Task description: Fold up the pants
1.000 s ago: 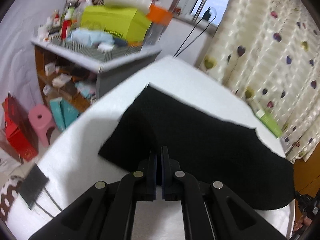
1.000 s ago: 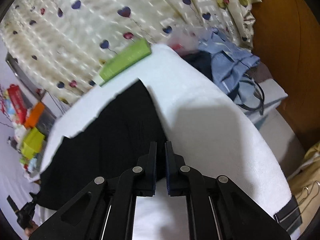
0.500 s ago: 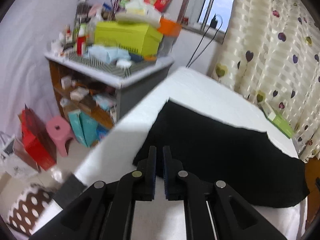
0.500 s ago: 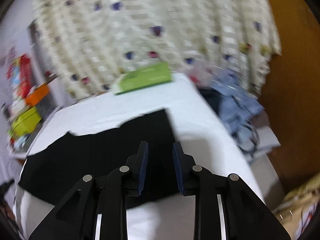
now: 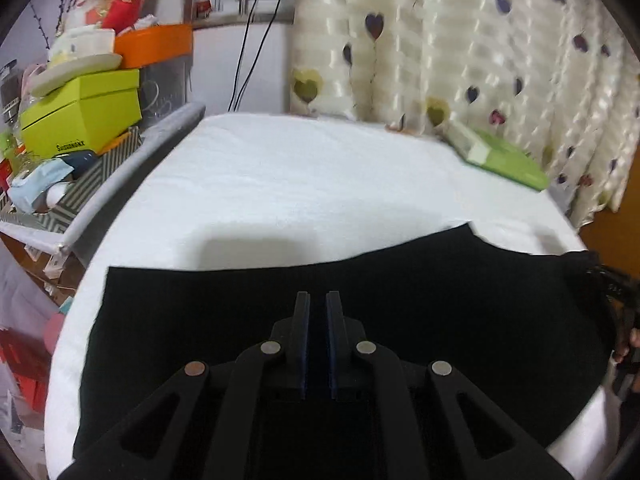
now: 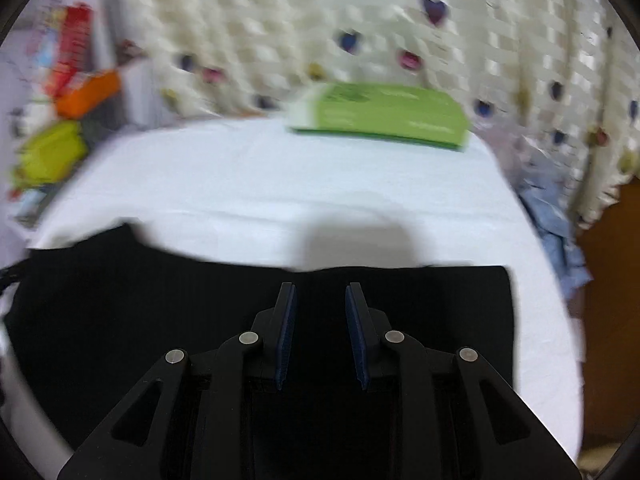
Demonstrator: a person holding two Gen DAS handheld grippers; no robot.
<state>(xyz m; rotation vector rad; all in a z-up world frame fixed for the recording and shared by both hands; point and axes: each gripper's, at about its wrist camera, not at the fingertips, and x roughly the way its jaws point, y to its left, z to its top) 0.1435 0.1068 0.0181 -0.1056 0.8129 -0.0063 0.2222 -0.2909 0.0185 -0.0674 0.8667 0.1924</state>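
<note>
The black pants (image 5: 400, 312) lie spread flat across the near part of a white-covered desk (image 5: 304, 184), reaching close to its left and right edges, with the far half of the surface bare. In the left wrist view the left gripper (image 5: 317, 320) is above the pants near the front edge, its jaws drawn almost together with only a thin slit between the blue pads; no cloth shows between them, so whether they pinch anything cannot be told. In the right wrist view, which is blurred, the right gripper (image 6: 320, 308) is over the pants too, its jaws released with a clear gap and nothing between them. A green box (image 6: 380, 116) lies at the far right corner of the desk, against a heart-patterned curtain (image 5: 500, 60). Beyond the left edge stands a cluttered shelf (image 5: 132, 160) carrying a lime-green box (image 5: 84, 112) and an orange box (image 5: 154, 44). A blue garment (image 6: 556, 224) hangs off the right edge.
</note>
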